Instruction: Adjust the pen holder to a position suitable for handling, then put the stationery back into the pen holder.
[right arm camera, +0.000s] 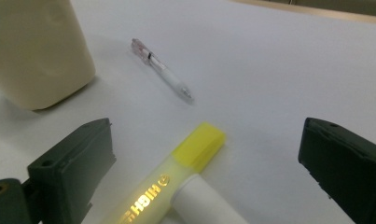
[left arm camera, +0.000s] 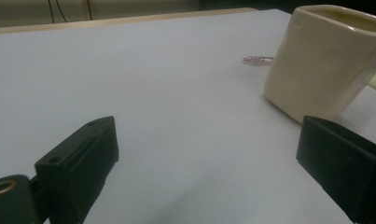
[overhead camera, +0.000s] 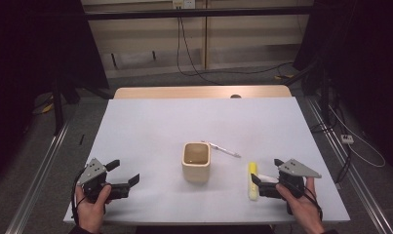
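A cream ceramic cup (overhead camera: 196, 162) stands upright at the middle of the white table (overhead camera: 150, 126). Just behind it to the right lies a clear-and-white pen (overhead camera: 222, 148). A yellow highlighter (overhead camera: 252, 180) lies right of the cup, pointing away from me. My right gripper (overhead camera: 266, 171) is open, with its jaws either side of the highlighter's near half. In the right gripper view the highlighter (right arm camera: 176, 177) lies between the jaws, a white cylinder (right arm camera: 204, 200) rests beside it, and the pen (right arm camera: 162, 70) lies beyond. My left gripper (overhead camera: 124, 172) is open and holds nothing, left of the cup (left arm camera: 323, 60).
A wooden tabletop edge (overhead camera: 199, 91) shows behind the white table. Metal rails (overhead camera: 43, 165) run along both sides on the floor, and cables (overhead camera: 360, 141) trail at the right. The white surface stretches bare behind the cup.
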